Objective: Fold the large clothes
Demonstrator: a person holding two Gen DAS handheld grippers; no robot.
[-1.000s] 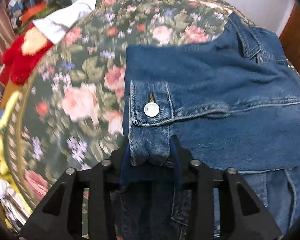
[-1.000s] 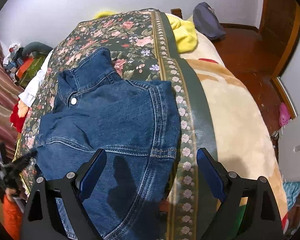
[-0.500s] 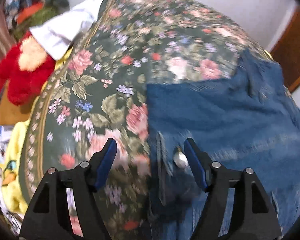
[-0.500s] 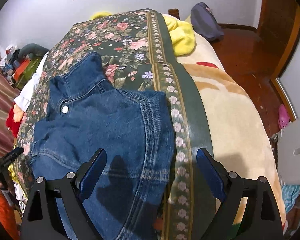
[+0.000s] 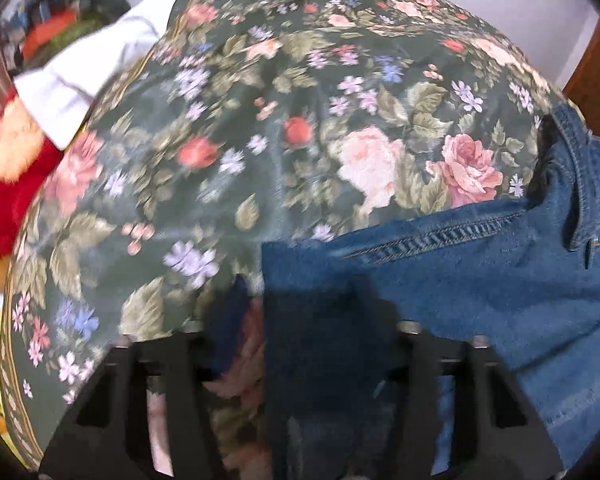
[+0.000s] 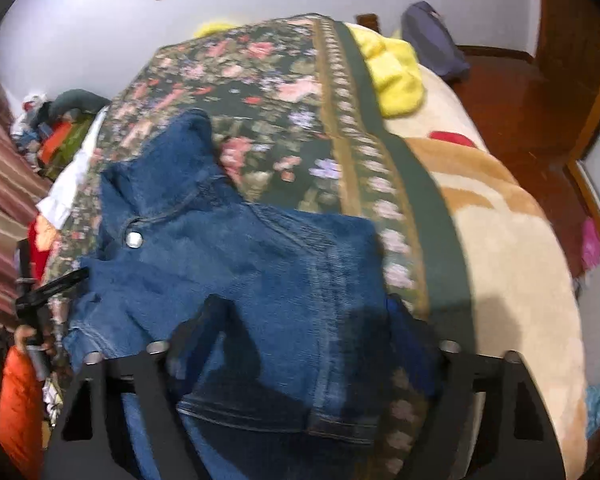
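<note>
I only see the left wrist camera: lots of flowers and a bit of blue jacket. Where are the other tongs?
Observer: The right tongs are open over the bottom hem of the denim jacket.
Child: Does the jacket have a button?
Observer: Yes, one silver button sits just below the collar.
Child: Is anything else on the bed?
Observer: A yellow cloth lies at the far end, beside the floral cover.

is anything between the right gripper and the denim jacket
Nothing visible. The right gripper hangs open right over the denim jacket on the floral bedspread, with only jacket fabric between its fingers. The yellow cloth lies well off to the side.
</note>
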